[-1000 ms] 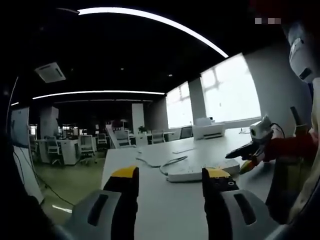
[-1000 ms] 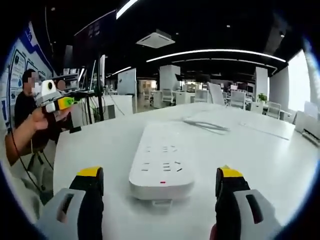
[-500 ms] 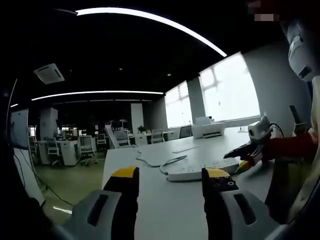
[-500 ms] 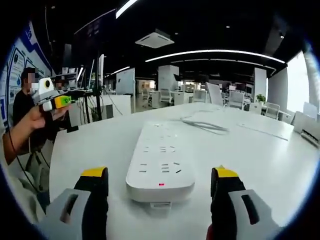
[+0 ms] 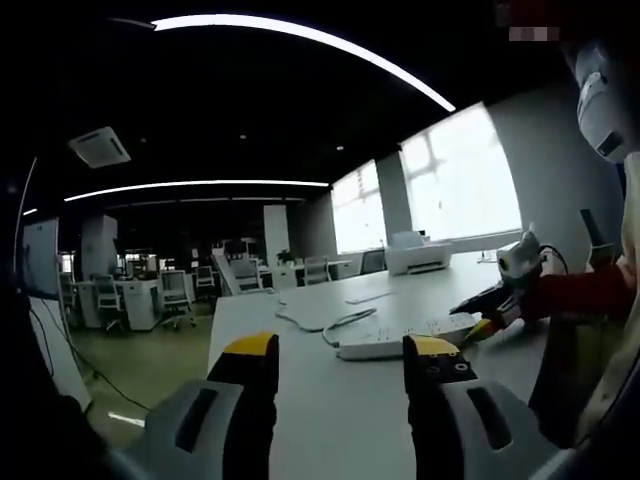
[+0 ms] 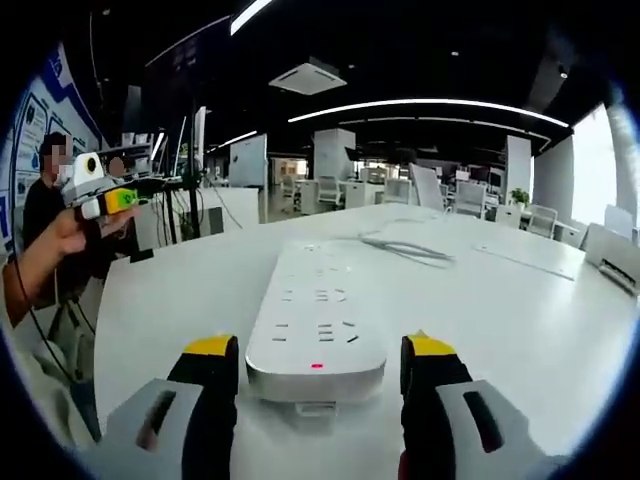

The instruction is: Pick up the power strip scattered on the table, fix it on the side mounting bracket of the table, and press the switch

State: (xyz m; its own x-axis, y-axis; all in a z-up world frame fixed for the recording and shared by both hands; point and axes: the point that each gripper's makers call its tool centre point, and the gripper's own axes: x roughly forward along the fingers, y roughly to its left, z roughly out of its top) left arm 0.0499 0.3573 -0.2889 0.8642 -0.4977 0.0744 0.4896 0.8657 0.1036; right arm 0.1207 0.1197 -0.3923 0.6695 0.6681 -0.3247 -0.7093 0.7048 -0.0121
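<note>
Our right tongs [image 6: 318, 362] have narrowed around the near end of the flat white plastic power strip [image 6: 318, 322], spread but nearly gripping; left tongs [image 5: 340, 362] hang spread beside it.

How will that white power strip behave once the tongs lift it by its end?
The power strip looks like a rigid plastic slab, so it probably won't flop. Its smooth shell may slip between the right tongs. The trailing cable will likely drag and tug as it rises.

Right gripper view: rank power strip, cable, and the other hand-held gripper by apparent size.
1. power strip, though it sits nearest the camera.
2. cable.
3. left hand-held gripper, farther off; close to the cable, so the order is unsure.
</note>
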